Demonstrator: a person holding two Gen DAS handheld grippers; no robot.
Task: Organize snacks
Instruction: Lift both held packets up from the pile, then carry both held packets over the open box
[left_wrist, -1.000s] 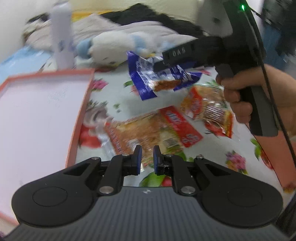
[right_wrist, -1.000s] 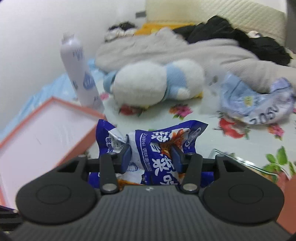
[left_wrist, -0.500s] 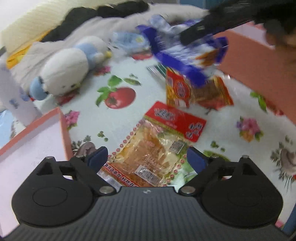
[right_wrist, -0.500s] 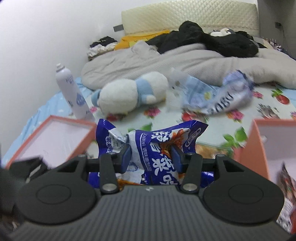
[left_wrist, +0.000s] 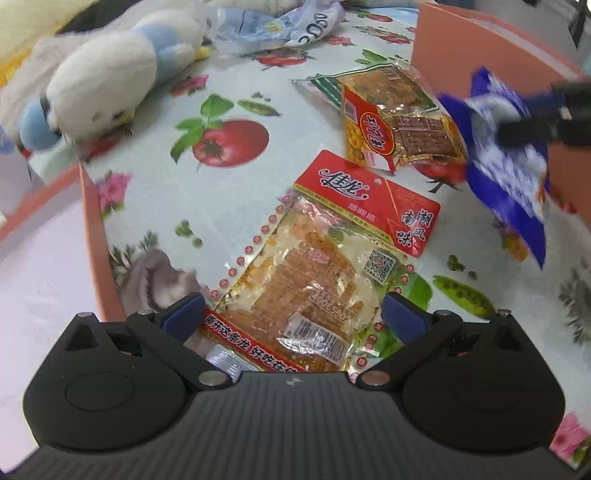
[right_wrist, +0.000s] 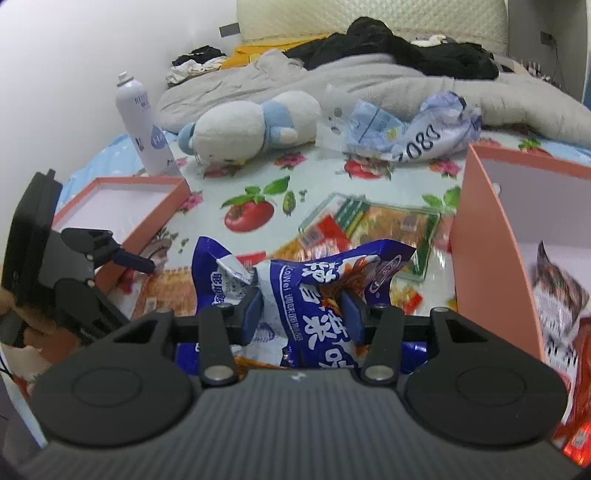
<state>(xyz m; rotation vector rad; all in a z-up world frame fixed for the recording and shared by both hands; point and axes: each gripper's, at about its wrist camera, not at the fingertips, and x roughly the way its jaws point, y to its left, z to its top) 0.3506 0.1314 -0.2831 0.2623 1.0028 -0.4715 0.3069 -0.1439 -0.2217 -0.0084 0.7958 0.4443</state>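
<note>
We see a glossy clear-plastic snack packet (left_wrist: 325, 266) with a shiny red printed header, lying on a smooth cloth (left_wrist: 236, 206) printed with tomatoes and flowers. The blue packet (right_wrist: 314, 295) looks like crinkled, shiny foil film. Both grippers show matt black plastic bodies with fine ribbing, small bright metal pins, and matt blue pads (left_wrist: 400, 317). The salmon boxes (right_wrist: 484, 236) look like matt cardboard with pale smooth lining. The plush toy (right_wrist: 251, 129) is fuzzy white and blue fabric. The spray can (right_wrist: 142, 125) has a smooth satin finish. The grey blanket (right_wrist: 369, 85) seems soft and matt.
</note>
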